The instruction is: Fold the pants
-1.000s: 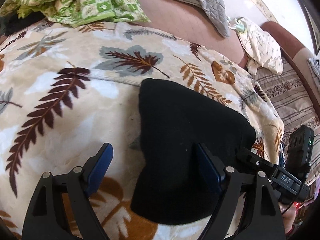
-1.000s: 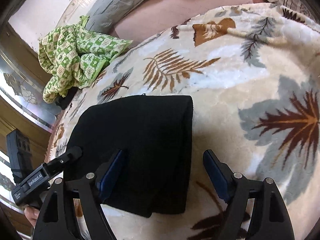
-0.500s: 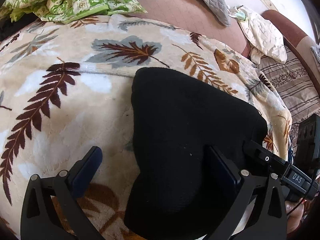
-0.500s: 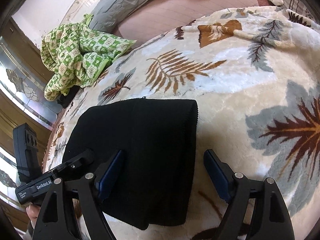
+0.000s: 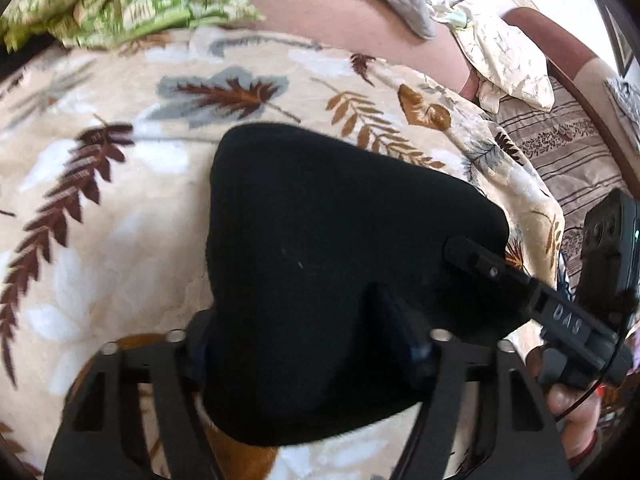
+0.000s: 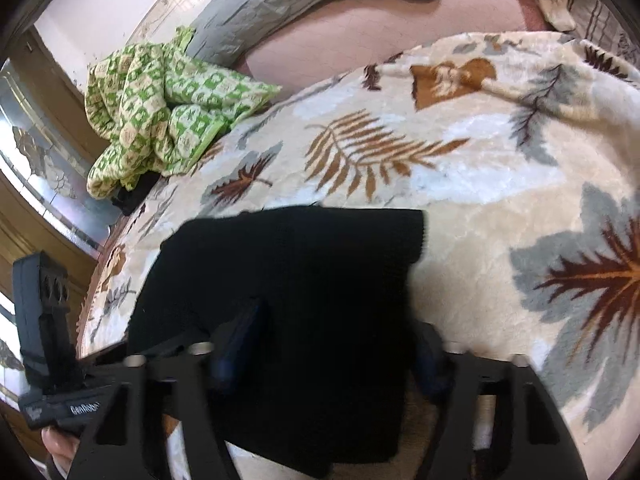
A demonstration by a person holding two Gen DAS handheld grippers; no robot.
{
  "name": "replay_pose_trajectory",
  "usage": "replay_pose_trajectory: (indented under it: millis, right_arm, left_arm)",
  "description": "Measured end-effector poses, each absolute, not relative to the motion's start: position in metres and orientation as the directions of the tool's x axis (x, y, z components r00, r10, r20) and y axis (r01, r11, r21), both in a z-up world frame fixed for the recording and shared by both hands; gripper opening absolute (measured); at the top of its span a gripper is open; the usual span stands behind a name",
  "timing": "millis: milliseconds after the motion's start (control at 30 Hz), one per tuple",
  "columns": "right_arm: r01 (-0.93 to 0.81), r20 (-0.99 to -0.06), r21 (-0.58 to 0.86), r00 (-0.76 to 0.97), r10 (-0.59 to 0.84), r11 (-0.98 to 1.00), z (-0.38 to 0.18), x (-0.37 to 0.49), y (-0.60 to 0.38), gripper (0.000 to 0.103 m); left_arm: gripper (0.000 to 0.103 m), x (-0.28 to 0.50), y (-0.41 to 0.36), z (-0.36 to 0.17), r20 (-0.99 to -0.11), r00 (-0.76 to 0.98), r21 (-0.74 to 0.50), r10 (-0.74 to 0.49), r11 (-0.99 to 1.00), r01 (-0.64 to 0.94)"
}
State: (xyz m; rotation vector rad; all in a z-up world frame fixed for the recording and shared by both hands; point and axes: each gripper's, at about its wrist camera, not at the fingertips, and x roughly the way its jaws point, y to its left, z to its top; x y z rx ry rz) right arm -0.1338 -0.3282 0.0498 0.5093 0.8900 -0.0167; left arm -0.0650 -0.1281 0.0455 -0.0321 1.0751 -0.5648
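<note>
Now the folded black pants [image 5: 320,264] lie on the leaf-print blanket [image 5: 120,240] near its front edge. Left gripper [image 5: 296,344] and right gripper [image 6: 332,344] both straddle the fabric, jaws partly open, neither clearly pinching.

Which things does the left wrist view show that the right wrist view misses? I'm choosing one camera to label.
Only the left wrist view shows the brown striped fabric at the right edge. Only the right wrist view shows the ornate silver and wood frame at the left. Both share the folded black pants on the cream leaf-print plush blanket, the crumpled green patterned cloth and the grey quilted cover. Each view also shows the other tool beside the pants.
</note>
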Motion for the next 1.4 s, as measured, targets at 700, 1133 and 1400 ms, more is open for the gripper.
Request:
replay_pose_trajectory:
  millis: [700, 1133, 1400]
  right_arm:
    - [0.16, -0.704, 0.484, 0.655, 0.274, 0.861, 0.069, -0.13, -0.316, 0.041]
    - [0.197, -0.699, 0.326, 0.709, 0.095, 0.925, 0.097, -0.147, -0.324, 0.063]
    - [0.096, -0.684, 0.333, 0.709, 0.17, 0.938, 0.109, -0.136, -0.302, 0.055]
  left_arm:
    - [0.047, -0.069, -0.107, 0.058, -0.843, 0.364, -0.252, -0.397, 0.888, 0.386]
    - [0.078, -0.069, -0.094, 0.063, -0.837, 0.442, -0.181, -0.323, 0.925, 0.334]
    - [0.078, -0.056, -0.091, 0.077, -0.814, 0.504, -0.153, -0.29, 0.943, 0.297]
